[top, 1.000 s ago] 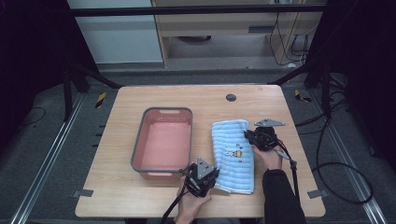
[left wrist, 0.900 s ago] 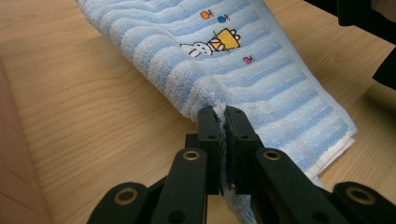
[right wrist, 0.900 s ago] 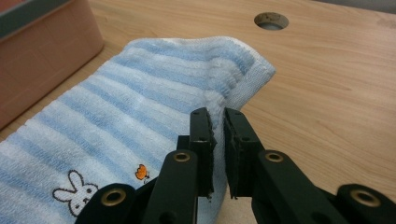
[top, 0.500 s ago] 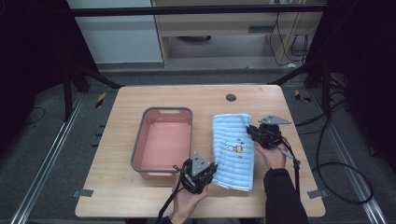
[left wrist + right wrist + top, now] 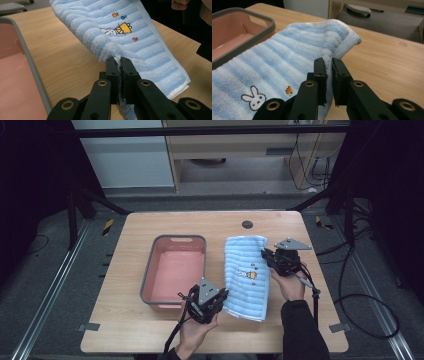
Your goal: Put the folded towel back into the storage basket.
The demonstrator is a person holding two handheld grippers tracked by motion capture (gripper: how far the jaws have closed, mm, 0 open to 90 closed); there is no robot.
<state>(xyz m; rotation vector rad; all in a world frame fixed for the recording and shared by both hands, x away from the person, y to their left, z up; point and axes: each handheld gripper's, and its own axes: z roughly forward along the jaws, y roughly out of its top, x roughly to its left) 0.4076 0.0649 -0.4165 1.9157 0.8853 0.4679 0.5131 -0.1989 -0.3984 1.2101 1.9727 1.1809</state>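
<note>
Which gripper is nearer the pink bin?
Left. The left gripper sits at the bin's near right corner, clamped on the towel's edge. The right gripper grips the towel's far side, with the towel between it and the bin.

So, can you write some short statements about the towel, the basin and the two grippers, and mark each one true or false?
1. The left gripper is shut on an edge of the towel. True.
2. The right gripper is open and away from the towel. False: it is shut on the towel's edge.
3. The towel lies inside the basin. False: it is beside the basin, over the table.
4. The towel has blue and white stripes and a small rabbit picture. True.
5. The basin is pink inside with a grey rim. True.
</note>
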